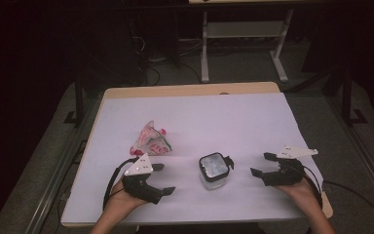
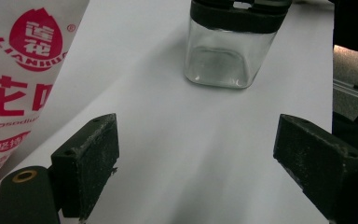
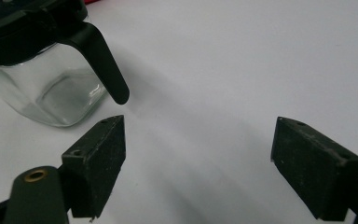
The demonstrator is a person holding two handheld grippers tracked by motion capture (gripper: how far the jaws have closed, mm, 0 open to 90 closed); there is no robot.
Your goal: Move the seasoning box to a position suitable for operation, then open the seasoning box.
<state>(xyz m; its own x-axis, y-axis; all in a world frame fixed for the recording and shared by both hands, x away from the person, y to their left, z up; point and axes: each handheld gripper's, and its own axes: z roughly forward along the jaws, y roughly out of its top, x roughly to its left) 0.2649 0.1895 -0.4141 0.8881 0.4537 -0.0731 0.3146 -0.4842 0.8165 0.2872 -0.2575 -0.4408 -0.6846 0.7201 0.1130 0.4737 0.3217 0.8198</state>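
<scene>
A square clear glass jar with a black lid and a black clip lever stands upright on the white sheet near the table's front. A crumpled white bag with red print lies to its left, further back. My left gripper is open, left of the jar and in front of the bag, with nothing between its jaws. In the left gripper view the jar is ahead and the bag fills the left. My right gripper is open to the right of the jar, empty. The jar shows at upper left in the right gripper view.
The white sheet covers a wooden table. Beyond the far edge is a dark floor with white table legs and cables. A hand holds each gripper at the front edge.
</scene>
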